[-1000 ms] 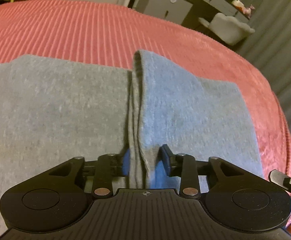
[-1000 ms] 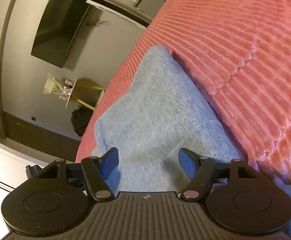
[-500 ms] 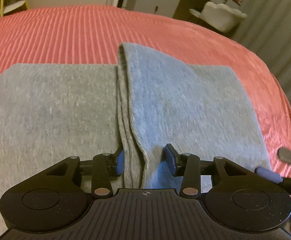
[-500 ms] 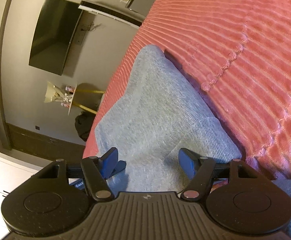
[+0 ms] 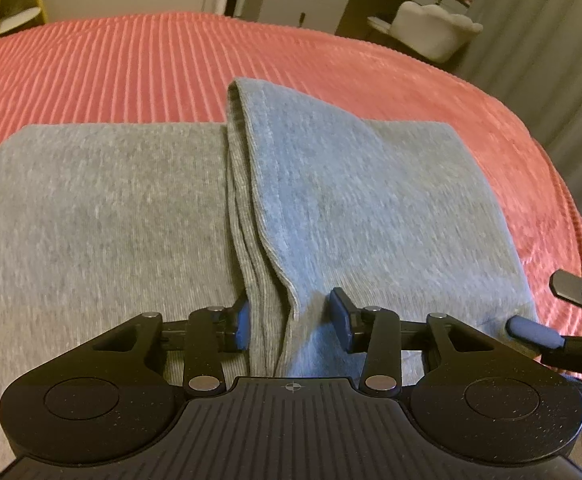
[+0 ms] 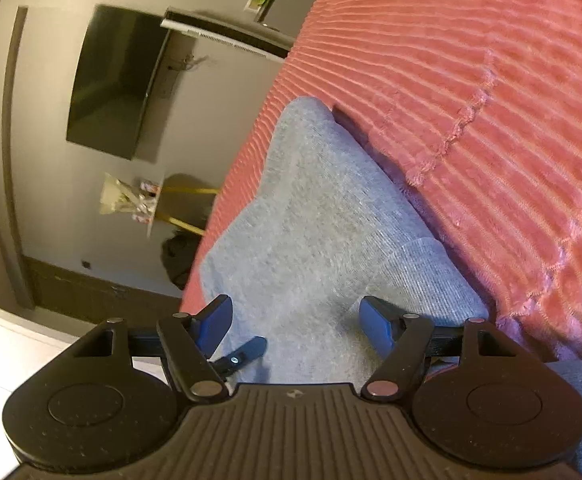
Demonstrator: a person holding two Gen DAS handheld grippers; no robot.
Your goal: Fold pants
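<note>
As a fold of the grey pants (image 5: 371, 200) is squared up on a coral ribbed bedspread (image 5: 171, 60), the left gripper (image 5: 291, 320) straddles the doubled hem, which runs from six toward twelve o'clock; its jaws, just now closing, stand partly open with the ridge of cloth between them and not yet pinched. The right gripper (image 6: 295, 320) hovers wide open over the folded end, holding nothing. The next move likely calls for a firm pinch on that edge before carrying it over. Beyond the bed, a grey cabinet (image 5: 303, 0) sits at one o'clock and a wall television (image 6: 119, 80) at ten
</note>
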